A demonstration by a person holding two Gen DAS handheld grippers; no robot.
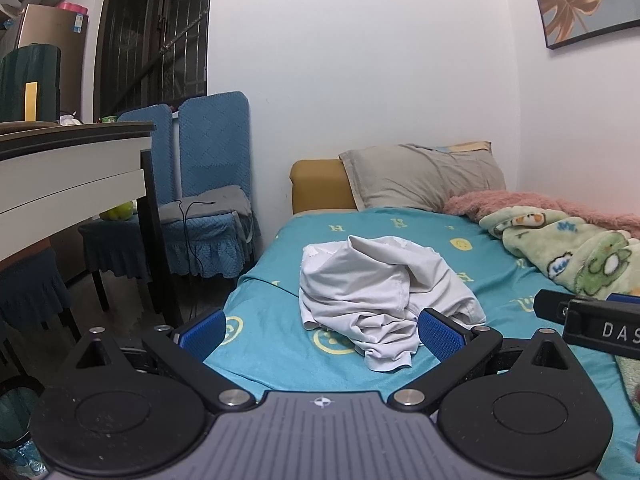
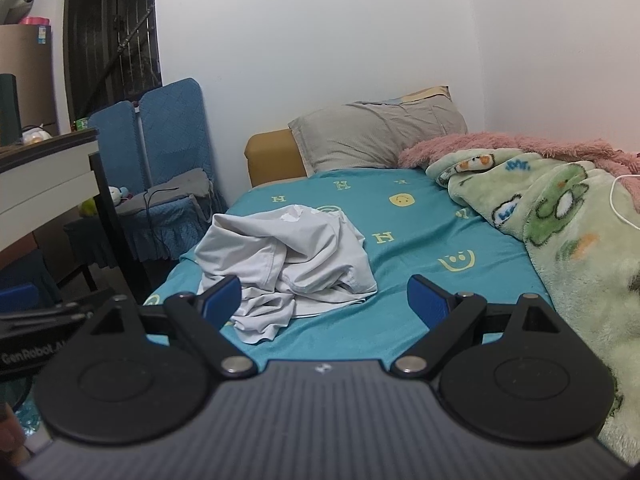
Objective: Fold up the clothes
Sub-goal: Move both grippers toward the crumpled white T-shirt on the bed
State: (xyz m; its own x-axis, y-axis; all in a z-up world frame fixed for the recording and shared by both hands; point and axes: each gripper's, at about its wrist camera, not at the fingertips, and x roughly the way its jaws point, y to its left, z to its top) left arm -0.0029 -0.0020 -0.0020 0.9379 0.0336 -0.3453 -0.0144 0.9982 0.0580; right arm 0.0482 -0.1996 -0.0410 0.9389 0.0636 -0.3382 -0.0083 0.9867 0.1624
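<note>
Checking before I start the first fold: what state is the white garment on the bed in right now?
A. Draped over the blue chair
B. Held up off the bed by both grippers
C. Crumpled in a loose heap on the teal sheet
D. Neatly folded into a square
C: the white garment lies bunched in a heap on the teal sheet, and both the left gripper and the right gripper are open and hold nothing.

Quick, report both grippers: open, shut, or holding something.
Left gripper: open, holding nothing; the crumpled white cloth garment lies on the bed ahead.
Right gripper: open, holding nothing.
</note>
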